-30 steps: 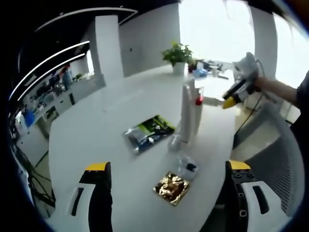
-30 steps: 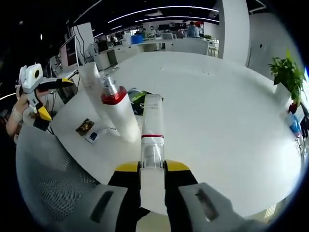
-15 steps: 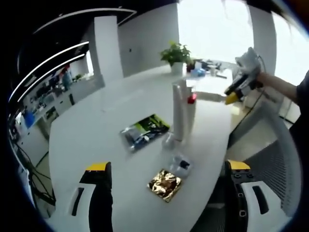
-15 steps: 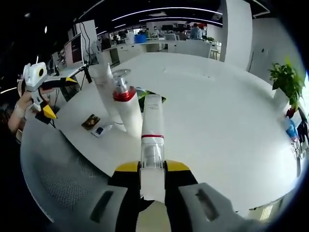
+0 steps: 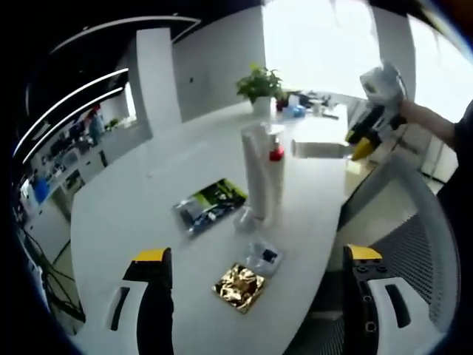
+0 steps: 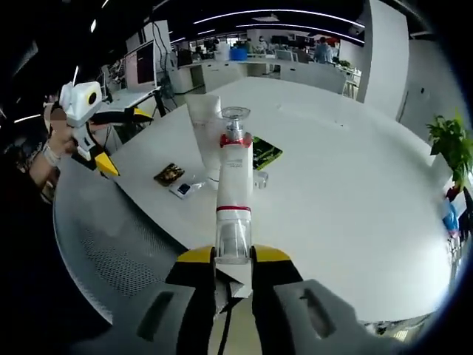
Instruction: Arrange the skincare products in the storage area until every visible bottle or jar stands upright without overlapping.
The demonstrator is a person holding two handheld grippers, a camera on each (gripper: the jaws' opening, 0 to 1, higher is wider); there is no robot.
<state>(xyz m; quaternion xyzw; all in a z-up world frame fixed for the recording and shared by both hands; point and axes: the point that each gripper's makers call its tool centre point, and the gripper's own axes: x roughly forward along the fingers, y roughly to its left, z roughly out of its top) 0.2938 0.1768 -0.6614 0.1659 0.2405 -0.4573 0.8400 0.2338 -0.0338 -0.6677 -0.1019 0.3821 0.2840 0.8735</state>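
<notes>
We note the large white oval table (image 5: pixel 148 214) carrying the products, with a grey mesh chair back (image 6: pixel 111 251) at its near edge. Two tall containers stand upright and close together near the table's edge: a white cylindrical tube (image 5: pixel 256 174) and, just behind it, a white bottle with a red collar and clear cap (image 5: pixel 276 159). Beside them lie a flat green-and-black sachet (image 5: pixel 209 205), a small clear packet (image 5: pixel 262 257) and a gold foil sachet (image 5: pixel 238 285). The right gripper (image 6: pixel 233 255) is clamped on a white squeeze tube with a red band and clear cap (image 6: pixel 233 196), held in the air off the table's edge. Its long axis runs along the jaws, roughly horizontal, capped end at the jaws and the far end pointing toward the standing pair. The left gripper (image 5: pixel 255 259) hovers over the near table edge with its jaws wide apart and nothing between them. We judge the step in hand to be carrying this tube in for placement; next it needs rotating to vertical and setting down on bare tabletop beside the standing containers, apart from them.
</notes>
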